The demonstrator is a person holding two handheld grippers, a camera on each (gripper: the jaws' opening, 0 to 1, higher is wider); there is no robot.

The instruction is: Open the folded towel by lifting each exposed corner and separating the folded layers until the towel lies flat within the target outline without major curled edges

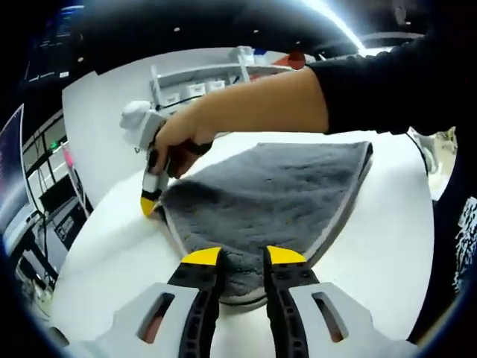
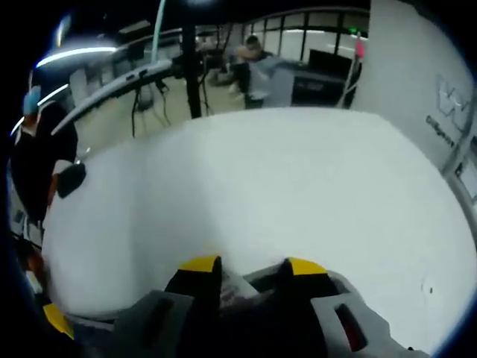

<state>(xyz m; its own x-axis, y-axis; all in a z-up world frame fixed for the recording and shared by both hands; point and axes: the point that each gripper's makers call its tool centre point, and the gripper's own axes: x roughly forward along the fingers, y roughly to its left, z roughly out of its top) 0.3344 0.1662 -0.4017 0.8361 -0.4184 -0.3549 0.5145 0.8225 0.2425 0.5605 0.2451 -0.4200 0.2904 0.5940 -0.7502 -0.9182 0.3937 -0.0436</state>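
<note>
1. Left hand-held gripper [image 1: 243, 257]: yellow-tipped jaws stand a narrow gap apart over the near corner of the gray towel [image 1: 276, 194]; whether cloth is pinched between them cannot be told.
2. Right hand-held gripper [image 2: 252, 266]: its jaws are likewise slightly parted with pale gray cloth between them, apparently grasping a towel edge. In the left gripper view this tool [image 1: 153, 195] appears held by the person's hand [image 1: 179, 138], tip down at the towel's left corner.
3. The towel lies folded on the white table [image 1: 373, 239], its layered edge visible along the right side. Holding two corners at once probably serves to peel the upper layer open.
4. The left gripper view shows the towel's full shape; the right gripper view shows bare table [image 2: 283, 186] beyond, the likely room for spreading.
</note>
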